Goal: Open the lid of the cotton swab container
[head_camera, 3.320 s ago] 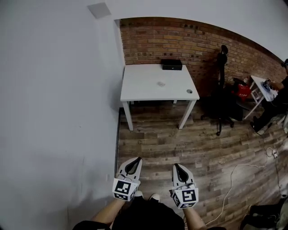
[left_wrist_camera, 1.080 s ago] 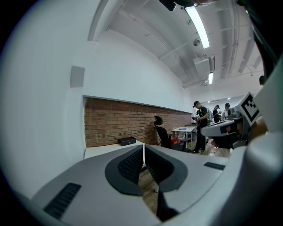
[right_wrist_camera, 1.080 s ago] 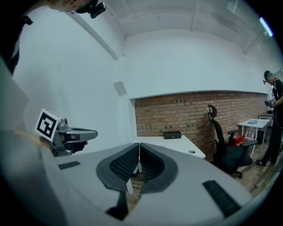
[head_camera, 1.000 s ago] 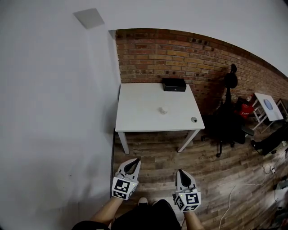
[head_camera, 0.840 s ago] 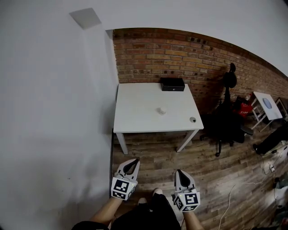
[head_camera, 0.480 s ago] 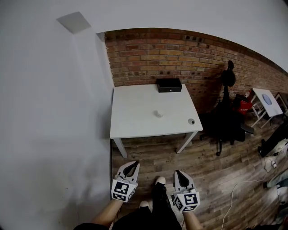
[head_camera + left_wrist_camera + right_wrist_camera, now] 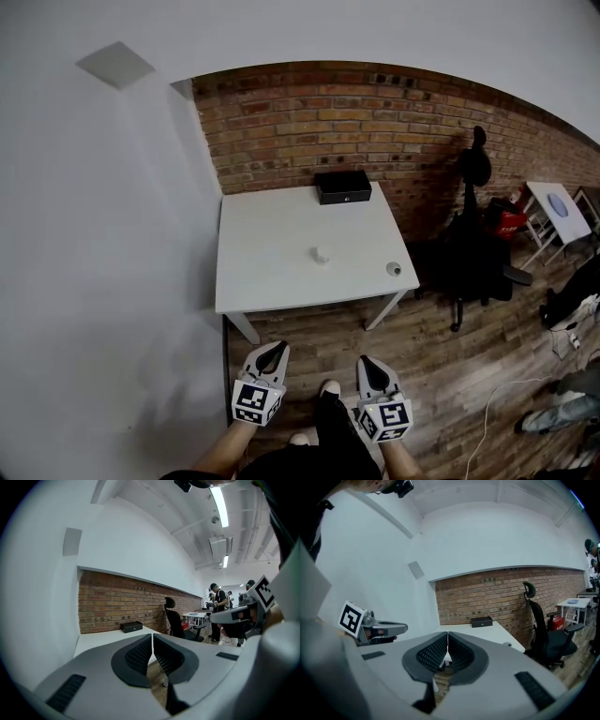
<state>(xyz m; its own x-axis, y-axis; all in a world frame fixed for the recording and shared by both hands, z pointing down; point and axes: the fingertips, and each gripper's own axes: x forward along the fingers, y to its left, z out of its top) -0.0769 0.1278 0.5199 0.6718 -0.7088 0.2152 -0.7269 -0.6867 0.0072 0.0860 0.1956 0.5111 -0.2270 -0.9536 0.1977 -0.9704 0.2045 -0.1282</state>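
A small white container (image 7: 320, 254) stands near the middle of the white table (image 7: 262, 281), well ahead of both grippers. My left gripper (image 7: 279, 345) and right gripper (image 7: 365, 360) are held side by side over the wood floor, short of the table's front edge. Both point at the table. The jaws of each are shut with nothing between them, as the left gripper (image 7: 153, 635) and right gripper (image 7: 447, 633) show in their own views. The container is too small to make out in the gripper views.
A black box (image 7: 342, 187) sits at the table's back edge against the brick wall (image 7: 375, 112). A small round object (image 7: 394, 268) lies near the front right corner. A black office chair (image 7: 469, 234) stands right of the table, a white wall (image 7: 94, 281) to its left. People (image 7: 218, 603) stand far off.
The table has drawn nearer and larger in the head view as the person walks toward it. Both grippers stayed shut and side by side, carried forward.
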